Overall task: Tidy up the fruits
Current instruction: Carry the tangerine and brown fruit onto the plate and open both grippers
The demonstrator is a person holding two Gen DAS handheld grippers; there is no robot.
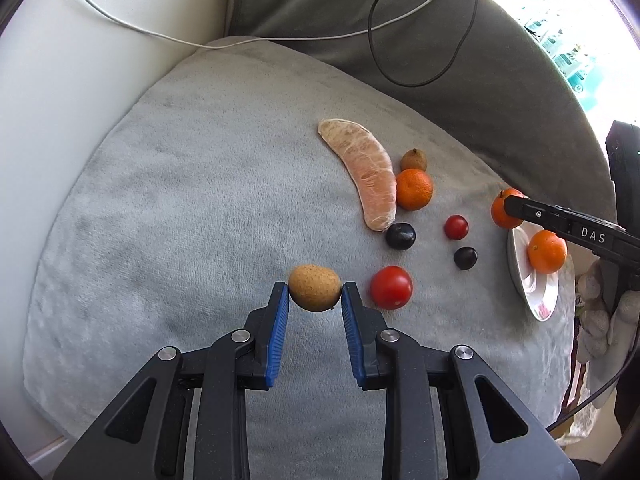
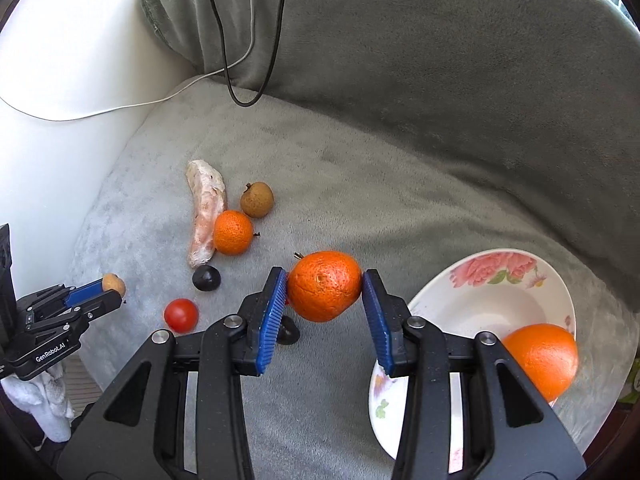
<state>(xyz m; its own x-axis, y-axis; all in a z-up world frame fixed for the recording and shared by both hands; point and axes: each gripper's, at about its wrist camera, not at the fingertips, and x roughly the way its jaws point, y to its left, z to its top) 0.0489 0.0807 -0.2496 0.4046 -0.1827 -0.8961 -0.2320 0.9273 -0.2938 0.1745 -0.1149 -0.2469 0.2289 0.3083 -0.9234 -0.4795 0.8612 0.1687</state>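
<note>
Grips look sound, left gripper [image 1: 315, 294] clamped on the small tan longan [image 1: 315, 288] and right gripper [image 2: 324, 294] on the dimpled orange mandarin [image 2: 324, 285], so carry the mandarin level to the flowered white plate [image 2: 480, 300] (at the grey cushion's [image 2: 360, 184] right edge) before letting go.

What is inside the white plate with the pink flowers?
One orange lies inside the flowered plate, near its edge. The right tongs, shut on another orange, cover part of the plate, so that part cannot be seen.
</note>
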